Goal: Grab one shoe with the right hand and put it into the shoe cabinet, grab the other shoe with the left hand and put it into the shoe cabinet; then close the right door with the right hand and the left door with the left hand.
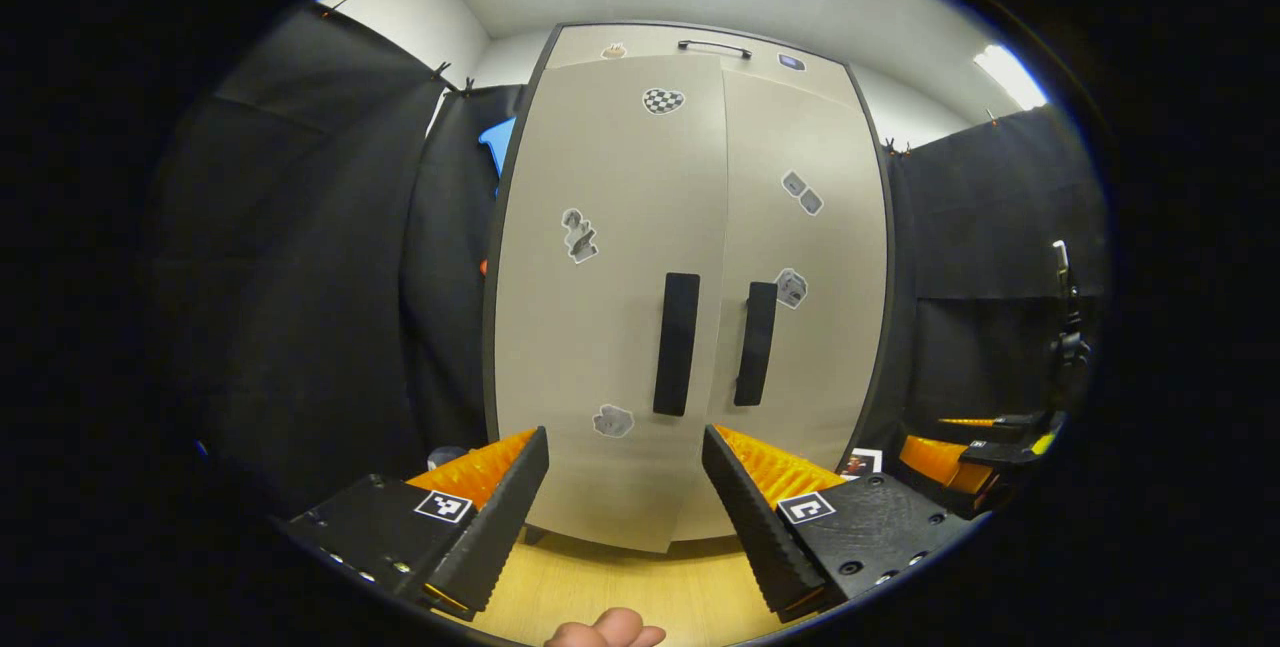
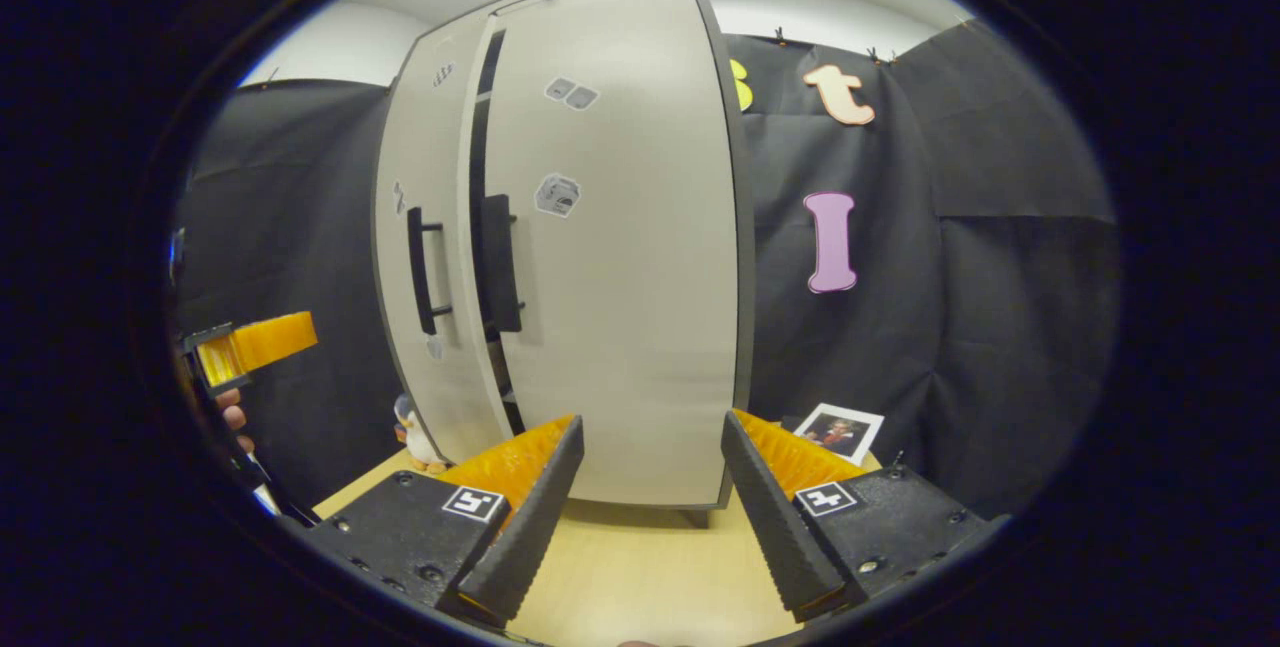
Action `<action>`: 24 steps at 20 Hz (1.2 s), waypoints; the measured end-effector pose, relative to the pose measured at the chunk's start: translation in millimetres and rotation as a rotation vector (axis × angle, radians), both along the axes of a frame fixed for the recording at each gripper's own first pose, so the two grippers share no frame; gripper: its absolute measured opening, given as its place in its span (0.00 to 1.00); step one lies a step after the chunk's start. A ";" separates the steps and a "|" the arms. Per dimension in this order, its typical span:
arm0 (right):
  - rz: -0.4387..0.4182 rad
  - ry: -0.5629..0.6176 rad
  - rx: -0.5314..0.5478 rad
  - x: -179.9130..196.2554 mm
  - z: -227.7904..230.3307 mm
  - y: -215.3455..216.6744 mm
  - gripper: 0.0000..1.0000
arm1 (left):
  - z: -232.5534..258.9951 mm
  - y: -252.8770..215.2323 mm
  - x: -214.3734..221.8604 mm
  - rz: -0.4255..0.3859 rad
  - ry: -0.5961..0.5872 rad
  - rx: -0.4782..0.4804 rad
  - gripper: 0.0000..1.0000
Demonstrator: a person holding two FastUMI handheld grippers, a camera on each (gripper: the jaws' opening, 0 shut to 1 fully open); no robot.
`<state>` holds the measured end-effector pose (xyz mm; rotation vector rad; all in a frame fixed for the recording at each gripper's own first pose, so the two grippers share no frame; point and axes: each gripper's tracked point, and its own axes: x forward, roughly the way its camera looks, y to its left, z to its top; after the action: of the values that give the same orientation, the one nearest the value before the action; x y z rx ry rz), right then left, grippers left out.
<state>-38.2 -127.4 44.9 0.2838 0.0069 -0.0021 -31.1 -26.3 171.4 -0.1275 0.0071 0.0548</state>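
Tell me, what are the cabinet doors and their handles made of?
The cabinet doors look like smooth matte beige board, probably laminated wood: flat, even, no grain. Small stickers sit on them. The handles look like black plastic or painted metal; I cannot tell which.

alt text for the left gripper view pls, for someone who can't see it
A pale shoe cabinet fills the middle, its two doors together, each with a dark vertical handle beside the centre seam and small stickers scattered over them. The left gripper is open and empty in front of it, above a wooden surface; the right gripper shows at the right edge.
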 end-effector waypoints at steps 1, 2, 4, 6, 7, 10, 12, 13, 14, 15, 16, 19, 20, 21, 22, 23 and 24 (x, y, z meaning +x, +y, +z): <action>-0.002 0.002 -0.004 -1.6 -2.0 -0.5 0.92 | -1.2 -2.2 -2.6 0.007 0.001 0.009 0.95; 0.001 0.005 -0.007 -4.7 -2.8 -0.2 0.92 | -1.5 -4.5 -6.2 0.013 0.004 0.014 0.95; 0.009 0.007 -0.009 -11.5 -3.1 -0.8 0.92 | -3.4 -12.3 -10.8 0.010 0.012 0.022 0.95; 0.013 0.000 -0.016 -18.0 -1.9 -5.1 0.92 | 0.7 -23.1 -14.6 -0.003 -0.004 0.043 0.95; 0.017 -0.006 -0.020 -19.9 -1.1 -5.9 0.92 | 5.0 -26.8 -16.3 0.000 -0.013 0.051 0.95; 0.031 0.004 -0.020 -24.7 -7.0 -7.2 0.91 | 9.3 -37.9 -23.8 0.001 -0.018 0.057 0.95; 0.030 -0.001 -0.005 -29.7 -5.7 -9.8 0.92 | 12.1 -44.7 -25.0 -0.021 -0.023 0.072 0.95; 0.025 -0.009 0.003 -32.3 -5.1 -11.3 0.91 | 12.1 -46.7 -25.2 -0.029 -0.026 0.087 0.95; 0.025 -0.014 0.010 -34.0 -4.6 -12.2 0.92 | 10.2 -47.3 -24.9 -0.031 -0.020 0.101 0.95; 0.026 -0.013 0.010 -35.5 -5.3 -12.1 0.91 | 8.8 -48.9 -23.7 -0.035 -0.016 0.107 0.95; 0.027 -0.012 0.007 -37.6 -5.7 -12.7 0.91 | 8.7 -51.5 -23.1 -0.040 -0.016 0.104 0.95; 0.010 -0.030 0.000 -42.9 -0.1 -19.6 0.92 | 11.5 -57.0 -20.3 -0.055 -0.024 0.100 0.95; 0.004 -0.038 -0.001 -44.5 2.3 -22.2 0.92 | 10.4 -58.9 -19.3 -0.063 -0.023 0.101 0.95; -0.001 -0.043 0.000 -45.2 2.6 -23.7 0.92 | 9.5 -61.9 -18.6 -0.074 -0.022 0.100 0.95; -0.007 -0.047 0.000 -46.1 3.2 -25.9 0.92 | 9.4 -65.2 -17.6 -0.084 -0.021 0.099 0.95; -0.013 -0.047 0.000 -46.1 2.7 -29.6 0.91 | 11.7 -71.1 -14.6 -0.094 -0.024 0.098 0.95; -0.017 -0.049 0.004 -46.3 2.1 -31.7 0.92 | 14.8 -76.3 -11.8 -0.100 -0.029 0.097 0.95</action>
<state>-84.5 -159.1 46.9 0.2879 -0.0439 -0.0121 -42.9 -102.7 186.1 -0.0309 -0.0186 -0.0466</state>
